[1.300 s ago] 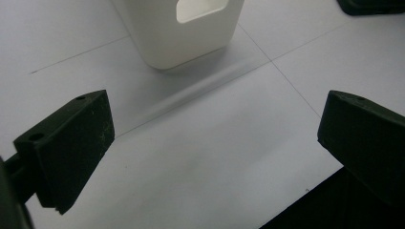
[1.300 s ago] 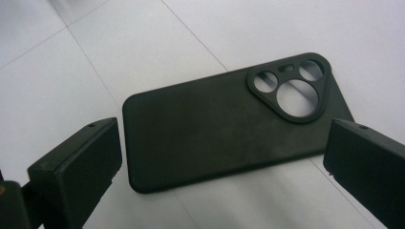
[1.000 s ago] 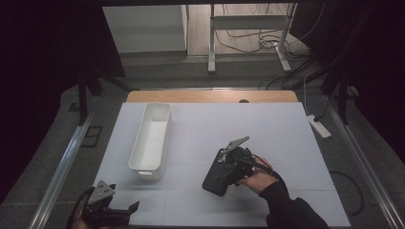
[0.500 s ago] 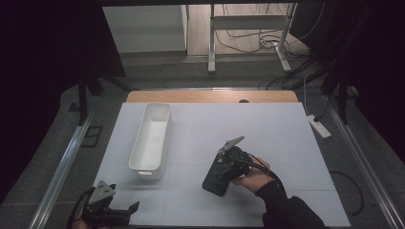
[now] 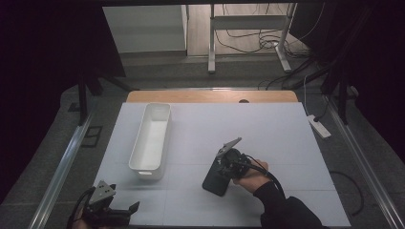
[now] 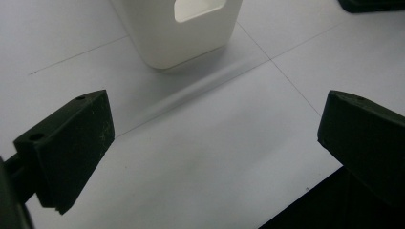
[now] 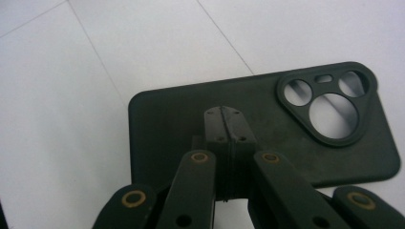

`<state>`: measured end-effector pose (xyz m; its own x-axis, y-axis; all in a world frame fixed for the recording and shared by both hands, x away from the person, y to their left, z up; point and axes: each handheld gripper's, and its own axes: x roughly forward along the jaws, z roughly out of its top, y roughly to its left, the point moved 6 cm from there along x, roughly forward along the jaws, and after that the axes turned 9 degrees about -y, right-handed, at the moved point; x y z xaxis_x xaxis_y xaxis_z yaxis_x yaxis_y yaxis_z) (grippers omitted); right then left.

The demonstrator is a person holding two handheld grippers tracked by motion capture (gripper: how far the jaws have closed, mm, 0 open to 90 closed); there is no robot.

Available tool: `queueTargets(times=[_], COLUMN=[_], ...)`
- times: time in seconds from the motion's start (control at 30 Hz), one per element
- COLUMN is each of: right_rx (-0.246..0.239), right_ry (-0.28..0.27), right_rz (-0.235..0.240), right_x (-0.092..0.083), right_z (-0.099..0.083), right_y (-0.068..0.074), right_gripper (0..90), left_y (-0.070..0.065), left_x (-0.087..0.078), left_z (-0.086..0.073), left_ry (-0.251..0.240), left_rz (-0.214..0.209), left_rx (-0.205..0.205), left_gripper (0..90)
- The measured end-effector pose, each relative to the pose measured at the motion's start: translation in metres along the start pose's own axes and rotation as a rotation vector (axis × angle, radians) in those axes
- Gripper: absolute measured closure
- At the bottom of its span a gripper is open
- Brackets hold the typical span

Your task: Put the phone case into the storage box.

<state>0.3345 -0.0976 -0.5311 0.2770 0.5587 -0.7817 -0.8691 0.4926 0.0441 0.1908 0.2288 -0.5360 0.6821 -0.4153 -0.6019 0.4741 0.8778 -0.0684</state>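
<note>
Dim floor, cables and metal stand legs lie beyond a white-topped bench [image 5: 267, 124] crossed by thin seam lines. Toward its near right lies the phone case [image 7: 267, 129] — dark, matte, rounded at the corners, with a raised rounded-triangle camera cut-out holding three round holes and a small slot through which the white surface shows. In the high view the case [image 5: 216, 179] lies flat, angled, just beside the right hand [image 5: 252, 177]. The right tool [image 7: 224, 125] has just been closing; its jaws stand pressed together over the case, nothing between them. Whether the tips touch the case I cannot tell. The left tool [image 6: 215, 143] rests at the bench's near left corner, jaws wide apart, empty. A long white bin [image 5: 152, 138] with a handle slot stands left of centre — well apart from the case. No writing is readable.
</note>
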Motion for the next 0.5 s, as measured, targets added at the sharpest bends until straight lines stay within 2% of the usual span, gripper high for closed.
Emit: queueTargets(times=[0.23, 0.4, 0.5], right_rx=[-0.008, -0.031, -0.024], right_ry=[-0.01, -0.013, -0.022], right_rz=[0.023, 0.029, 0.032], right_x=[0.007, 0.017, 0.021], right_z=[0.005, 0.012, 0.016], right_y=[0.002, 0.008, 0.01], right_gripper=[90.0, 90.0, 90.0], left_y=[0.0, 0.0, 0.0], left_x=[0.0, 0.0, 0.0], left_z=[0.0, 0.0, 0.0], left_ry=[0.004, 0.005, 0.006], left_rz=[0.0, 0.0, 0.0], left_rx=[0.001, 0.001, 0.001], left_gripper=[0.0, 0.0, 0.0])
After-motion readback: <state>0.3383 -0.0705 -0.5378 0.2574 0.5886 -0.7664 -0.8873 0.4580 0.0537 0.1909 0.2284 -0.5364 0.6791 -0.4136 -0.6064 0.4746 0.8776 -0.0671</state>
